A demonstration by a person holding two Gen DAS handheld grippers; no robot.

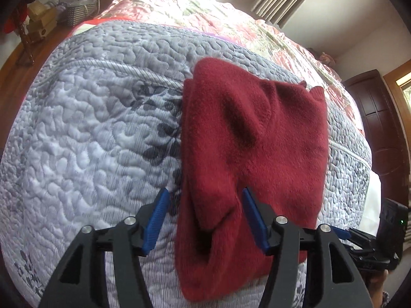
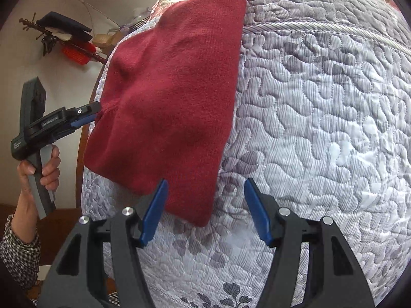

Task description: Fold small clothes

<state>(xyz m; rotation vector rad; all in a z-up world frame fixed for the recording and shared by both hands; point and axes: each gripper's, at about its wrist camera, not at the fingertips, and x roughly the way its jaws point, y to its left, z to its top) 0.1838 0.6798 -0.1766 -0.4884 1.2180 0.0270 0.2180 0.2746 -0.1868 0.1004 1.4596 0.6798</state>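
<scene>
Left wrist view showed the left tongs [image 1: 205, 220] spread wide, holding nothing, straddling the near folded edge of the red knit garment [image 1: 251, 138], which lay already doubled on the grey quilted bed [image 1: 84, 133]. The right tongs [image 2: 205, 205] stood equally open and empty at the garment's near corner. Judging by this, both should close low on full layers before folding away toward the far cuff.

I see a grey quilted bedspread [image 1: 84, 128], a floral quilt [image 1: 205, 18] beyond it, and a dark wooden door [image 1: 377, 125].
</scene>
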